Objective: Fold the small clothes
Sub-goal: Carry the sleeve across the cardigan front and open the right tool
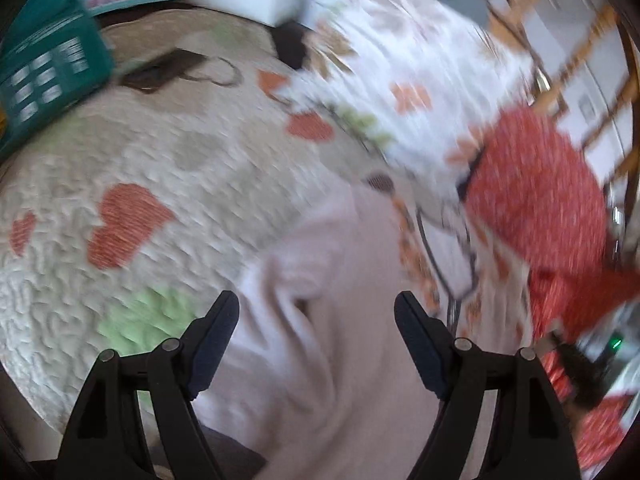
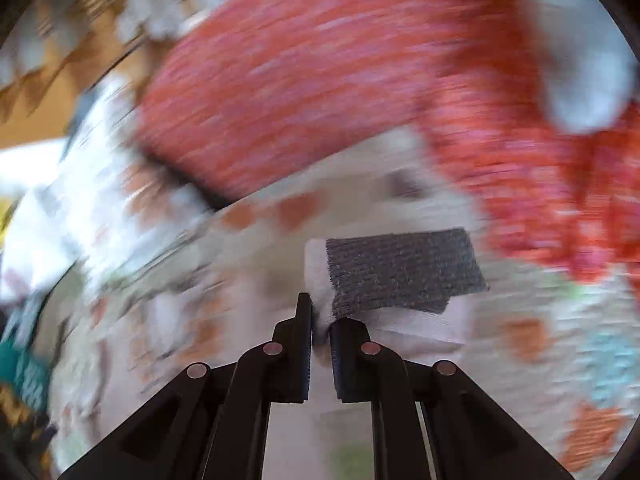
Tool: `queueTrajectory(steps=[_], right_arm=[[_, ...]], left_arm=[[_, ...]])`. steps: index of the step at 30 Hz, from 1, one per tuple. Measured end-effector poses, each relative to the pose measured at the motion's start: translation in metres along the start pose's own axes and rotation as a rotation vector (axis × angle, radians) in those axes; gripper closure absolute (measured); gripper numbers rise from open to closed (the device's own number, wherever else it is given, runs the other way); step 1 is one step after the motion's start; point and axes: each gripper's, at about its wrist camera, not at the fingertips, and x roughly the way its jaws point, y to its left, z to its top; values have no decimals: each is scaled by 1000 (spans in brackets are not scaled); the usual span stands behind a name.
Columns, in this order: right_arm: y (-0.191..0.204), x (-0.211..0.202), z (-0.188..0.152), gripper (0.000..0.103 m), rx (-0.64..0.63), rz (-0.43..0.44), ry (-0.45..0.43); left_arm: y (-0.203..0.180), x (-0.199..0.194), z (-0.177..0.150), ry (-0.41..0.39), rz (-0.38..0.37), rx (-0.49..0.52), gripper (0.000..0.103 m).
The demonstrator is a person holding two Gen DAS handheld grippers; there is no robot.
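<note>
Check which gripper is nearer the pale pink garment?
Left. The left gripper hangs open right above the pale pink garment, jaws straddling it. The right gripper is off it, shut on a white sock with a grey patch.

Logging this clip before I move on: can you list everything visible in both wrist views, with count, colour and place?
quilted cover: one, cream with red hearts and green patches, spread under everything
pale pink garment: one, lying on the cover between the left jaws
white patterned cloth: one, white with orange motifs, beyond the pink garment
red speckled garment: one, red with white flecks, right side of the left view
teal toy phone: one, far left edge
wooden chair: one, brown, behind the red garment
white and grey sock: one, pinched at its white edge
left gripper: black, jaws wide apart
right gripper: black, jaws closed on the sock
</note>
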Motion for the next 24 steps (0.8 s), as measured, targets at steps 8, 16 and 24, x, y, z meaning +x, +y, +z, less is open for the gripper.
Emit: queueTrajectory(steps=[8,16,24], right_arm=[[153,89,-66,94,-282,137,229],[191,83,-94,71,-406,317,332],[185,75,-79,66,-459,180,293]], left_arm=[[41,-14,25,-27,10,-129,24],[32,-4,18,29,8,-94,24],[19,6,10,67,1,-59,24]])
